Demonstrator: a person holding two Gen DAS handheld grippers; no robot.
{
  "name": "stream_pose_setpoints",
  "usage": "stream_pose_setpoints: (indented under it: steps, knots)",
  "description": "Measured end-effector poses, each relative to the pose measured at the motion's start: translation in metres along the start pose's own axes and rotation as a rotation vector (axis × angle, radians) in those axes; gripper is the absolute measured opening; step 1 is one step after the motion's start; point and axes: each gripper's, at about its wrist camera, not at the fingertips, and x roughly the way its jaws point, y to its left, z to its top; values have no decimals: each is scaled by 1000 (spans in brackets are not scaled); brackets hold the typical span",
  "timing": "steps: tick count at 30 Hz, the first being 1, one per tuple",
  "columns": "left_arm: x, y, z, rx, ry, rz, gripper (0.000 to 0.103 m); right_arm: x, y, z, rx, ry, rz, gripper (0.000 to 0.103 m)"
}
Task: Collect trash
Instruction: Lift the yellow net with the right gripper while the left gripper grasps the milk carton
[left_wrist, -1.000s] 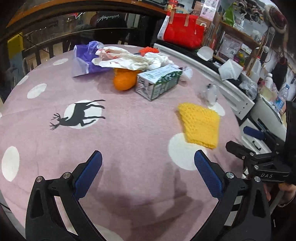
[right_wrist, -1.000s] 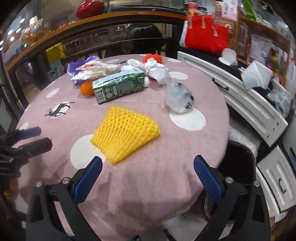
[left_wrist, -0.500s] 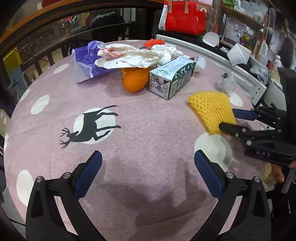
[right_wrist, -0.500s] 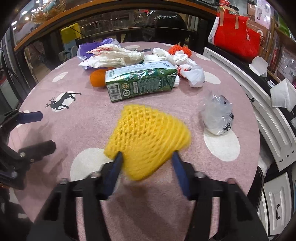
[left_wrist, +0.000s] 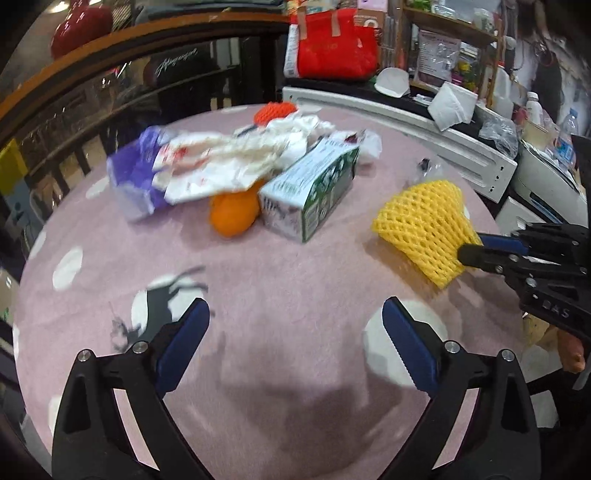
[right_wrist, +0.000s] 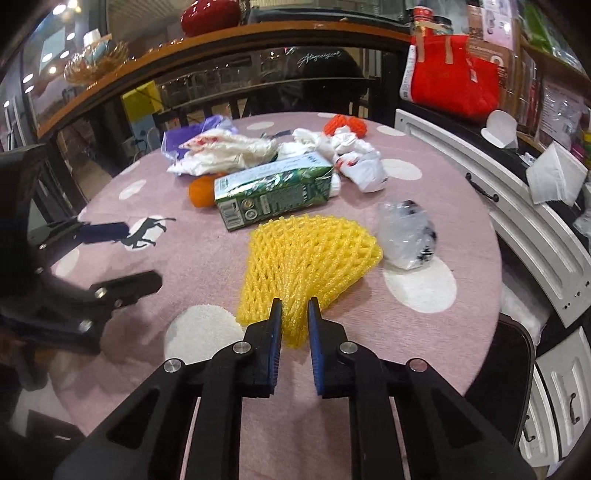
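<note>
My right gripper (right_wrist: 294, 314) is shut on the near edge of a yellow foam fruit net (right_wrist: 310, 251), which fans out in front of it just above the pink cloth. The net also shows in the left wrist view (left_wrist: 421, 229), with the right gripper (left_wrist: 476, 247) clamped on its right edge. My left gripper (left_wrist: 295, 332) is open and empty above the pink tablecloth (left_wrist: 258, 295). Behind lie a green-and-white carton (right_wrist: 273, 190), an orange (right_wrist: 201, 190), crumpled white wrappers (right_wrist: 225, 151), a purple bag (left_wrist: 133, 173) and a clear plastic bag (right_wrist: 406, 232).
A round table with a pink spotted cloth and a deer print (right_wrist: 147, 232) holds everything. White cabinets (right_wrist: 535, 221) curve along the right. A red bag (right_wrist: 454, 74) stands at the back. A dark railing (right_wrist: 221, 92) runs behind the table. An orange-red net (right_wrist: 345, 123) lies at the far edge.
My right gripper closed on the yellow net and lifted its near edge. My left gripper moved forward over the table, toward the pile.
</note>
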Motion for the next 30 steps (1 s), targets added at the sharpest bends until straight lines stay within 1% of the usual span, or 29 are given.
stream_pose_setpoints:
  steps: [2, 4, 5, 6, 9, 10, 12, 14, 19, 23, 25, 28, 30]
  knots:
    - [3, -7, 15, 52, -26, -24, 91, -9, -6, -3, 12, -10, -8, 14]
    - [9, -13, 32, 106, -34, -47, 87, -14, -13, -7, 29, -14, -14, 14]
    - [14, -18, 42, 144, -38, -50, 83, -17, -17, -10, 42, -12, -16, 14]
    - [18, -21, 51, 179, -35, -56, 82, -20, -20, -13, 51, -10, -18, 14]
    - [37, -33, 73, 275, 10, -87, 81, -26, -26, -21, 67, -13, -20, 14]
    - [45, -36, 79, 305, 31, -83, 80, -28, -28, -23, 72, -13, -21, 14]
    - [59, -40, 89, 350, 51, -48, 78, -30, -31, -28, 84, -8, -17, 14]
    - [73, -40, 97, 378, 91, -47, 77, -31, -33, -30, 90, -5, -14, 14]
    - [106, -42, 111, 417, 177, -31, 74, -30, -37, -36, 106, 0, -2, 14]
    - [129, -40, 118, 398, 238, -21, 68, -26, -42, -39, 125, 6, 9, 14]
    - [134, -39, 119, 384, 247, -14, 60, -24, -45, -40, 136, 10, 11, 14]
    - [135, -39, 118, 366, 245, -28, 57, -24, -48, -42, 149, 11, 12, 14]
    - [133, -42, 116, 364, 241, -16, 52, -24, -51, -42, 160, 12, 16, 14]
